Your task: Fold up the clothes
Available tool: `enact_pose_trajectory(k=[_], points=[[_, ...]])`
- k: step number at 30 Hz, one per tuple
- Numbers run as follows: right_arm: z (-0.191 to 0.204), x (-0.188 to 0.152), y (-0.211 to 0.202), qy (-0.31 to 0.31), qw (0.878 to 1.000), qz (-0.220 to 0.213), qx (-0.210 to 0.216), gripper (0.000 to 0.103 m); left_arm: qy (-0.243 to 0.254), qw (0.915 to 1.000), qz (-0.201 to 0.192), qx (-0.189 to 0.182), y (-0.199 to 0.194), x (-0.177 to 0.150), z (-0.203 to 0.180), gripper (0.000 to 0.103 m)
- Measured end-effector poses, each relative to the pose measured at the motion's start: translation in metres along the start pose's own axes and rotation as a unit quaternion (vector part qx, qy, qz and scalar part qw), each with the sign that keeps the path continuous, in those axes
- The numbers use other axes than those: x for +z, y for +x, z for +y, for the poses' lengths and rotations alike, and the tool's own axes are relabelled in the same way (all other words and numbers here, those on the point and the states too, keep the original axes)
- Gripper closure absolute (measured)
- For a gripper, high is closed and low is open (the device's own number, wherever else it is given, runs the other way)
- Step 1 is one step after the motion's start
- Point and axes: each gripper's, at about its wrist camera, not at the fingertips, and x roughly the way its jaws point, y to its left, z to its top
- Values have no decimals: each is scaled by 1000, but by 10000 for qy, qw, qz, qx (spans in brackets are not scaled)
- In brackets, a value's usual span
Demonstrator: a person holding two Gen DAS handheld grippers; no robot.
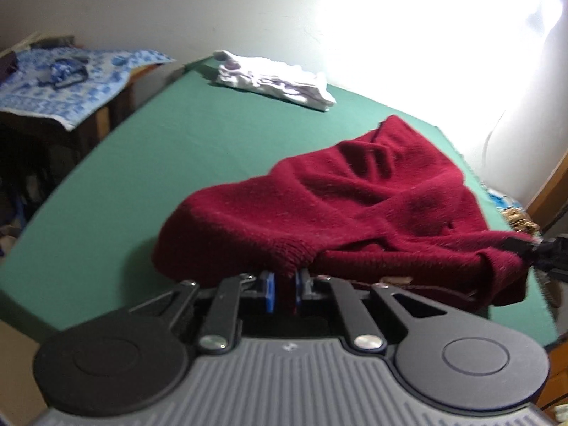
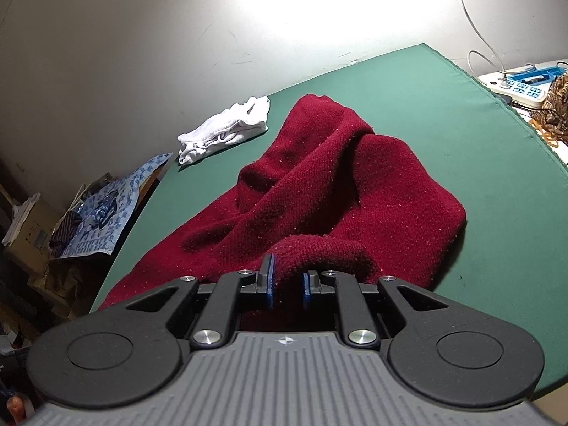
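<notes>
A dark red knitted sweater (image 1: 355,206) lies bunched on the green table (image 1: 177,163); it also shows in the right wrist view (image 2: 319,184). My left gripper (image 1: 284,289) is shut on the sweater's ribbed edge, lifted off the table. My right gripper (image 2: 287,284) is shut on another thick fold of the sweater. The right gripper's tip (image 1: 532,248) shows at the right edge of the left wrist view, holding the cloth. A folded white garment (image 1: 277,80) lies at the table's far side, also in the right wrist view (image 2: 223,129).
A side table with a blue patterned cloth (image 1: 60,81) stands left of the green table (image 2: 461,113). A white device with blue keys and cables (image 2: 525,85) sits past the right edge. A wall with a bright glare is behind.
</notes>
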Motion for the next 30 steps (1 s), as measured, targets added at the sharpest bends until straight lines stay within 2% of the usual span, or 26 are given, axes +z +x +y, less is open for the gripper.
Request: enact_pose_trajectory(k=[10, 14, 22, 30], points=[[-6, 4, 5, 69, 9998, 162, 82, 87, 148, 9998, -92, 133, -9, 8, -11, 99], [-6, 15, 1, 172, 9996, 12, 232, 87, 128, 9990, -382, 175, -27, 21, -12, 99], [20, 59, -34, -255, 9929, -975, 627, 87, 230, 9910, -1309, -159, -68, 70, -27, 99], [41, 110, -85, -469, 9739, -2038, 882, 87, 388, 9754, -2100, -549, -102, 125, -41, 99]])
